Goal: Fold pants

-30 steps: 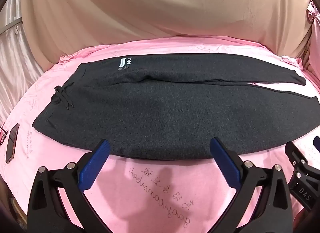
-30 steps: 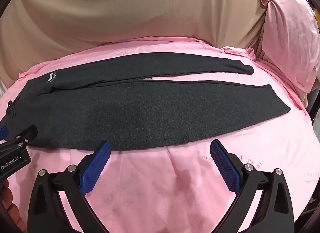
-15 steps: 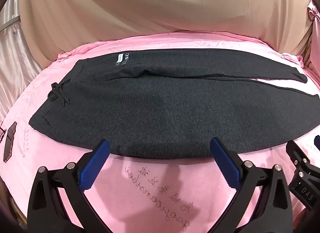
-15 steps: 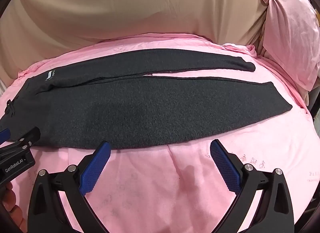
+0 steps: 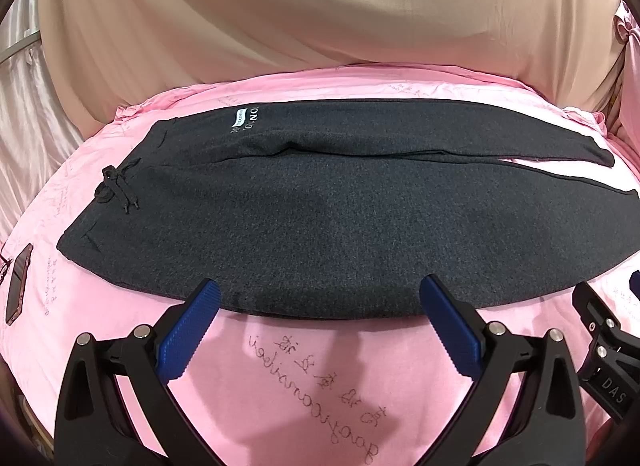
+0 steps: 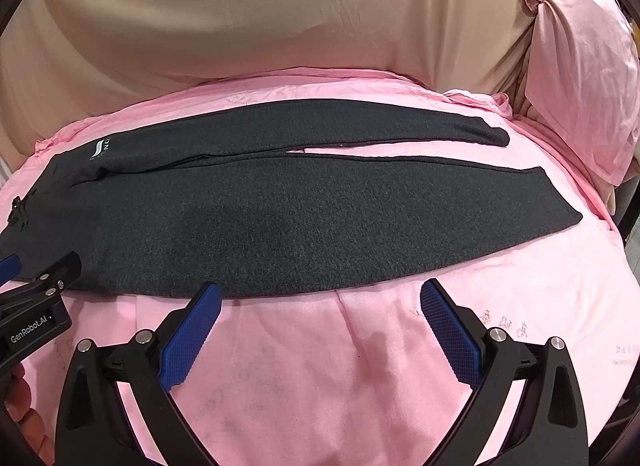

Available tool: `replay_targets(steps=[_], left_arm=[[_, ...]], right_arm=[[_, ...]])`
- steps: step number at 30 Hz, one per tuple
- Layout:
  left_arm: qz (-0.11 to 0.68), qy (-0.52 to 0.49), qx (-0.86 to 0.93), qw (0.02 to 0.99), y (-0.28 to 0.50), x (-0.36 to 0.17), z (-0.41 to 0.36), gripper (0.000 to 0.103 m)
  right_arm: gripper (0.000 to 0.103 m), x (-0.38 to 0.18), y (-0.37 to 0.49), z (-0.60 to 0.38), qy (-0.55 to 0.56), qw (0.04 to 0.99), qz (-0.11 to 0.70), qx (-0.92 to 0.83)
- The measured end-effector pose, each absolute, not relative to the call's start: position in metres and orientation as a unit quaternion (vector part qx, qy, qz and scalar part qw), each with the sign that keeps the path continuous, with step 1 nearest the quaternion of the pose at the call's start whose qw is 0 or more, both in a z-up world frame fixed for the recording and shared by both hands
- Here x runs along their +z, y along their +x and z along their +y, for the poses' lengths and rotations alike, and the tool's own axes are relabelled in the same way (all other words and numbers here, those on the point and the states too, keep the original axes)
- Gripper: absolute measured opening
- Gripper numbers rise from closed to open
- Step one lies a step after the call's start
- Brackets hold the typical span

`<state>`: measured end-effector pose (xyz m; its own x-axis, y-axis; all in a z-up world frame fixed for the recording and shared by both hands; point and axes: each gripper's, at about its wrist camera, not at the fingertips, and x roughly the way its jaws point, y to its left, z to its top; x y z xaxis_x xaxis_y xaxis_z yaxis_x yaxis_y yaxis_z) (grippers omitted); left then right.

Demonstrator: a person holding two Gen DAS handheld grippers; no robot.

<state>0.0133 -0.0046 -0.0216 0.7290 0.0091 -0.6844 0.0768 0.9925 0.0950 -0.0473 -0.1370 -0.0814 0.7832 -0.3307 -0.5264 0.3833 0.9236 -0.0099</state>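
1. A dark phone [image 5: 18,290] lies on the pink sheet [image 5: 320,386] at the far left, apart from the waistband of the pants.
2. The dark grey sweatpants [image 5: 340,225] lie flat across the sheet, waistband to the left and leg cuffs to the right; a black drawstring [image 5: 118,189] is knotted at the waist, and a white logo patch [image 5: 244,119] sits on the far hip.
3. The left gripper [image 5: 320,298] is spread wide and holds nothing. Its blue fingertips [image 5: 208,294] sit at the near edge of the near leg, overlapping it in this view; whether they touch the cloth cannot be told.
4. Handwriting [image 5: 320,382] runs across the bare sheet between its fingers.
5. The right gripper [image 6: 320,298] is likewise wide apart and empty, at the near hem further toward the cuffs; its left pad [image 6: 208,298] overlaps the fabric edge, and its right pad [image 6: 432,298] lies over bare sheet just beside it.
6. The two legs part slightly toward the right, showing a sliver of sheet.
7. A pink pillow [image 6: 580,77] stands beyond the cuffs.
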Motion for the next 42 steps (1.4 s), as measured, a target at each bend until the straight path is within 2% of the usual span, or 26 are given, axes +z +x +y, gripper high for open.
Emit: replay_targets(steps=[42], left_arm=[[0.365, 0.061, -0.02, 0.929, 0.0143, -0.0227, -0.0075, 0.098]], right_arm=[[0.098, -0.0825, -0.0465, -0.1374, 0.049, 0.941, 0.275, -0.191]])
